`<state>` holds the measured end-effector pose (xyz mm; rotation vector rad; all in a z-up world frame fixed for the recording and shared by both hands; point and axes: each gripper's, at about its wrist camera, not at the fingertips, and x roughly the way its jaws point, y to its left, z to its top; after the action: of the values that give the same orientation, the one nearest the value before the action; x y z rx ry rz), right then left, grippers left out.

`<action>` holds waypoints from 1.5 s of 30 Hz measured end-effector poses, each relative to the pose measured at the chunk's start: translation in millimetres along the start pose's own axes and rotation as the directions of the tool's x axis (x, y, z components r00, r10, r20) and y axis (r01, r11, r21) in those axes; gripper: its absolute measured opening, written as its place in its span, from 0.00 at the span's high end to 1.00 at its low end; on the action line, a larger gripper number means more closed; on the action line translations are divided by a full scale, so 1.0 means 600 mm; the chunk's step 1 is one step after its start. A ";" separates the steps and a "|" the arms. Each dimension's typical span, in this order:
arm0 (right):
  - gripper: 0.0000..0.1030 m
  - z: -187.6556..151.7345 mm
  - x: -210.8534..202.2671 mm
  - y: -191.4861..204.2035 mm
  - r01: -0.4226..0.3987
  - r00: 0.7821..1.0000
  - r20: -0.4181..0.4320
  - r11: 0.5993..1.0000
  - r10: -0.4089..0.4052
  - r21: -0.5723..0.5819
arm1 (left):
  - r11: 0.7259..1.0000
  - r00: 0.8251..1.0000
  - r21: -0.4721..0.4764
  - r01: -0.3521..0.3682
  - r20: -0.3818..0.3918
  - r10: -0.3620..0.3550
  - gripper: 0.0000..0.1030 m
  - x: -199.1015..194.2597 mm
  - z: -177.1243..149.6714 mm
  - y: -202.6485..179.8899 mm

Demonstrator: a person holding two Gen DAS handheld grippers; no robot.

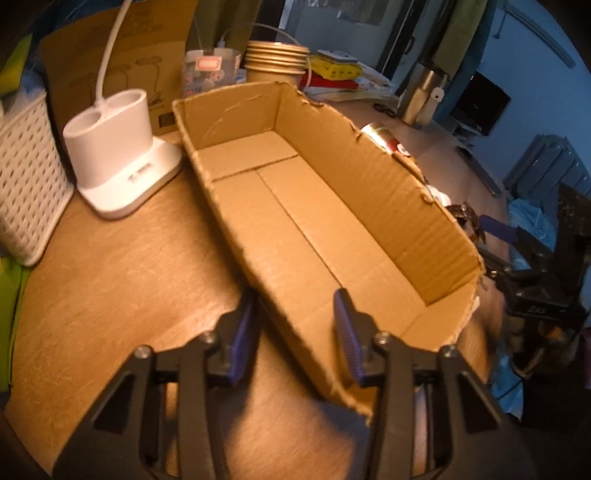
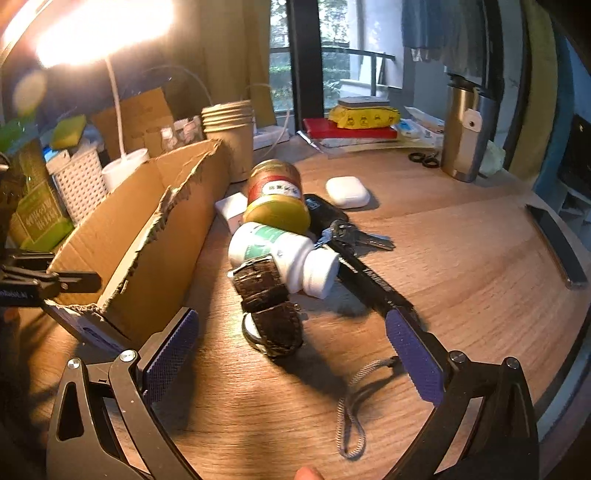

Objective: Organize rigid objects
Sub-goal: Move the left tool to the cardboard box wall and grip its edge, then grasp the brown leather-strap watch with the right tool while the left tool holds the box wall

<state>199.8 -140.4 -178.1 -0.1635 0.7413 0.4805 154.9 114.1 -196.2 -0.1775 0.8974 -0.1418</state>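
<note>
Left gripper (image 1: 297, 334) angled down, jaws apart astride cardboard box (image 1: 369, 192) wall; right gripper (image 2: 291, 354) spread wide over watch (image 2: 271, 306).

A round wooden tabletop (image 2: 461, 258) fills the foreground, warmly lit by a bright lamp (image 2: 99, 29) glaring at upper left. Behind it, a dark-framed window (image 2: 325, 66) shows green foliage outside, flanked by olive curtains (image 2: 236, 51). Off the left wrist view's right edge, bluish walls (image 1: 532, 55) and what may be a dark screen (image 1: 484, 103) stand blurred.
</note>
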 end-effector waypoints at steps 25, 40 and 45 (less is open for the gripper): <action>0.26 -0.005 0.050 0.035 0.087 0.994 -0.062 0.994 -0.091 -0.066 | 1.000 0.999 0.009 0.004 0.035 -0.005 0.78 0.019 -0.014 0.000; 0.26 -0.004 0.060 0.033 0.045 0.993 -0.103 0.998 -0.050 -0.053 | 0.963 0.910 -0.088 -0.256 0.314 0.270 0.92 -0.060 -0.029 0.012; 0.26 -0.004 0.057 0.031 0.052 0.993 -0.099 0.998 -0.056 -0.045 | 0.948 0.899 -0.063 -0.312 0.302 0.316 0.92 -0.049 -0.031 0.006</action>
<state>211.5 -112.1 -202.8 -0.2484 0.8232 0.4389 122.6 121.7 -186.0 -0.0613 0.6025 0.1904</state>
